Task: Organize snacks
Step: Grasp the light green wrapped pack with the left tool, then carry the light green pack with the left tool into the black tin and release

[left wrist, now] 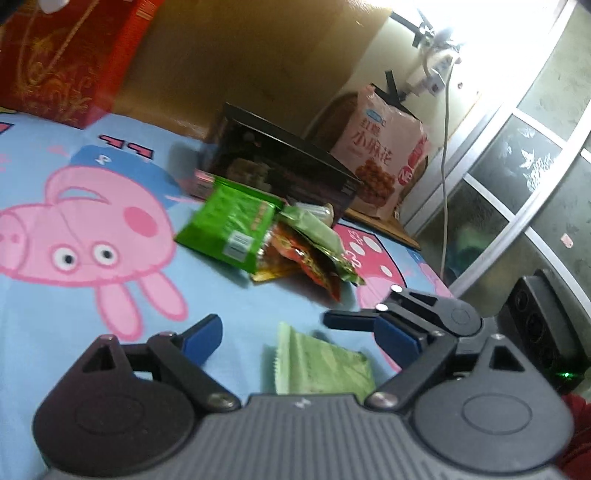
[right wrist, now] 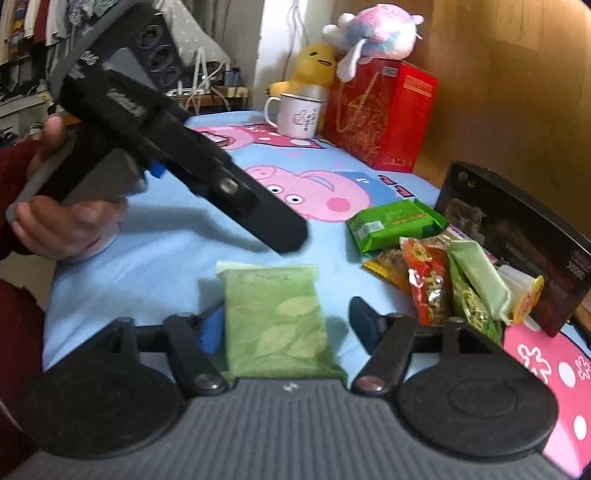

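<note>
Blue bedsheet (right wrist: 177, 251); pale green packet (right wrist: 275, 321) between open jaws.

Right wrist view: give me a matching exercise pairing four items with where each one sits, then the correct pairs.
Items:
1. pale green packet
2. white mug
3. pastel plush toy
4. dark box

Places:
A. on top of the red box
B. far end of the blue cartoon sheet, beside the red box
C. lying between the open fingers of the right claw
D. right of the snack pile, standing open

Pairs: 1-C, 2-B, 3-A, 4-D
</note>
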